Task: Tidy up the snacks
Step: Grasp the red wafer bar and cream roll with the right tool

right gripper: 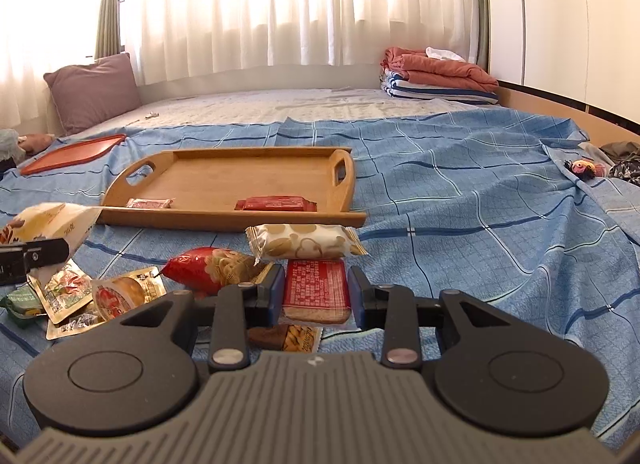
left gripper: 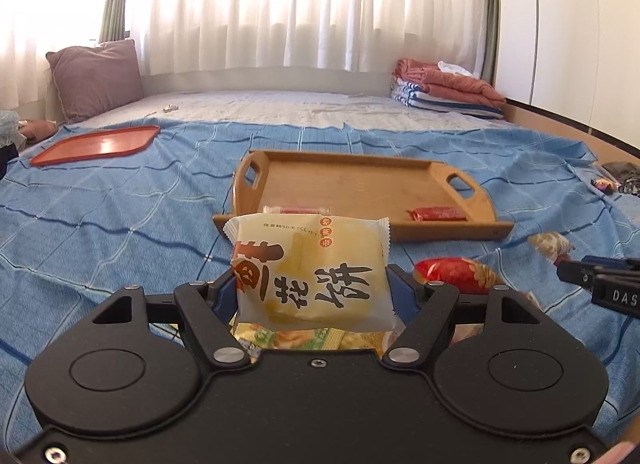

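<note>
My left gripper (left gripper: 310, 288) is shut on a pale yellow snack packet (left gripper: 310, 264) with brown characters, held above the blue bedspread. The wooden tray (left gripper: 360, 180) lies ahead and holds two red wrapped bars (left gripper: 438, 213). My right gripper (right gripper: 316, 290) stands around a red-labelled cracker packet (right gripper: 316, 288), with small gaps between the fingers and the packet. In the right wrist view the tray (right gripper: 224, 172) is ahead to the left. The left gripper and its yellow packet (right gripper: 52, 220) show at the left edge.
A pile of loose snacks lies on the bedspread: a red bag (right gripper: 208, 266), a white-and-gold packet (right gripper: 304, 242), several foil sachets (right gripper: 80, 292). An orange lid (left gripper: 98, 144) lies far left. A purple pillow (left gripper: 96, 78) and folded blankets (left gripper: 444, 88) sit at the back.
</note>
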Demonstrator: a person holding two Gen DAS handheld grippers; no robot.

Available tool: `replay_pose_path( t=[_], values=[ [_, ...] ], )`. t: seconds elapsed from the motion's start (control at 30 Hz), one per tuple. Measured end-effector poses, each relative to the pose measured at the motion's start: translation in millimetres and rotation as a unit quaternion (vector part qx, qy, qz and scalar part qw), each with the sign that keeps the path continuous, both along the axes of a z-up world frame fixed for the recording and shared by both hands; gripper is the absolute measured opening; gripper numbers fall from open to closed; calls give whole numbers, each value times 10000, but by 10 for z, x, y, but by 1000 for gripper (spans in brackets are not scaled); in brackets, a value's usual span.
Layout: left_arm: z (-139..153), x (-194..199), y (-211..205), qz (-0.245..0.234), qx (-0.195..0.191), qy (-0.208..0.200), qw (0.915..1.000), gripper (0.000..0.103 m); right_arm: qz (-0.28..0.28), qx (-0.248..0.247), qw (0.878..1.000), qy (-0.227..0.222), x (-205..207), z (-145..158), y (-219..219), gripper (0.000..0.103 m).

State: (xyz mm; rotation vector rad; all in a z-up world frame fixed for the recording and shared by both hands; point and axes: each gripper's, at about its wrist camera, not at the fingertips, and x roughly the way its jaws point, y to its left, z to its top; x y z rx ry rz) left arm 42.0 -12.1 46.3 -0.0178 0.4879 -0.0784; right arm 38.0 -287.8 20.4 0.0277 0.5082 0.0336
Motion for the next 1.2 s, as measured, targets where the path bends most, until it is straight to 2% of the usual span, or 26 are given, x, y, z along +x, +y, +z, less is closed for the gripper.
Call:
replay_pose_path(
  t=[0.13, 0.23, 0.4, 0.43, 0.47, 0.5, 0.53, 0.67, 0.8, 0.87, 0.9, 0.97, 1.2],
  values=[
    [16, 6, 5, 18, -23, 32, 10000, 72, 78, -440, 9987, 260, 20, -69, 77, 39],
    [-13, 4, 17, 32, -45, 113, 9999, 72, 170, -405, 9979, 478, -8, -139, 74, 37],
    [-71, -12, 31, 41, -44, 201, 9998, 72, 176, -421, 9975, 530, -76, -162, 52, 35],
    [-74, -13, 34, 38, -48, 206, 9998, 72, 215, -381, 9977, 510, -86, -158, 42, 51],
    [-76, -14, 35, 39, -50, 207, 9998, 72, 271, -341, 9978, 496, -87, -158, 28, 57],
    [-75, -14, 33, 47, -45, 205, 9998, 72, 323, -275, 9978, 513, -73, -158, 12, 76],
    [-79, -16, 35, 53, -43, 205, 9998, 72, 301, -206, 9982, 481, -54, -157, -6, 82],
    [-78, -23, 30, 51, -11, 197, 9998, 72, 363, 92, 9979, 519, 167, -182, -139, 84],
    [-68, -11, 25, 72, 1, 198, 9998, 72, 545, 317, 9942, 869, 446, -284, -274, 84],
    [-75, -8, 34, 92, 3, 207, 9997, 72, 620, 387, 9917, 1059, 508, -343, -305, 80],
    [-77, -3, 42, 104, 3, 215, 9997, 72, 641, 472, 9911, 1070, 506, -358, -319, 73],
    [-89, 15, 48, 122, 12, 234, 9997, 72, 631, 582, 9909, 1033, 474, -363, -332, 67],
    [-51, 110, 36, 105, -28, 222, 9997, 72, 527, 360, 9954, 716, 373, -220, -264, 64]
  ],
)
